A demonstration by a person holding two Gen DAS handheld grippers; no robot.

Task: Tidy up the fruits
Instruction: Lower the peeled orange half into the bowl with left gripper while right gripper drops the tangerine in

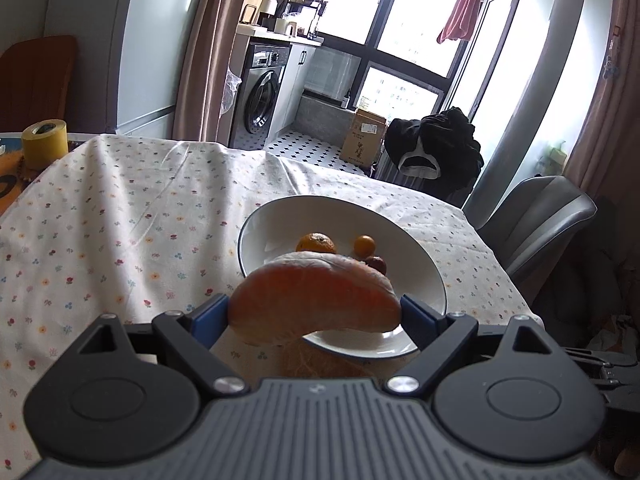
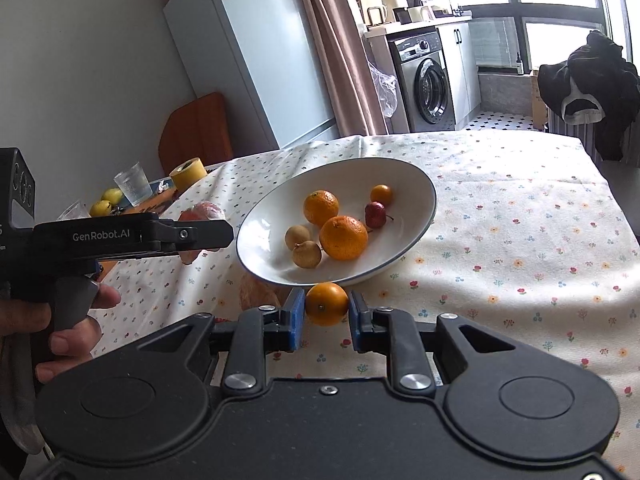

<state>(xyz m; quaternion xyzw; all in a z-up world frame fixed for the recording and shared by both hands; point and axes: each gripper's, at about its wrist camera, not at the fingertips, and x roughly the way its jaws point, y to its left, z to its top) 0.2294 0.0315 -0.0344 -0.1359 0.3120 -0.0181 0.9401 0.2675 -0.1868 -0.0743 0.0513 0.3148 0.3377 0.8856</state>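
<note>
Evidently both grippers are loaded for delivery: the left gripper (image 1: 316, 312) clamps a large pinkish-orange fruit wedge (image 1: 316, 300) above the near rim of the white, dark-rimmed ceramic bowl (image 2: 416, 176). The right gripper (image 2: 326, 308) grips a small round orange (image 2: 326, 304) just before that rim, presumably to join the fruit already inside.

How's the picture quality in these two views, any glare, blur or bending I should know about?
Left wrist view: the windows are blown out white, and the large fruit in the left gripper is close and soft; straight edges bow. Right wrist view: sharper; the small orange in the right gripper is crisp, and sunlight patches the tablecloth.
</note>
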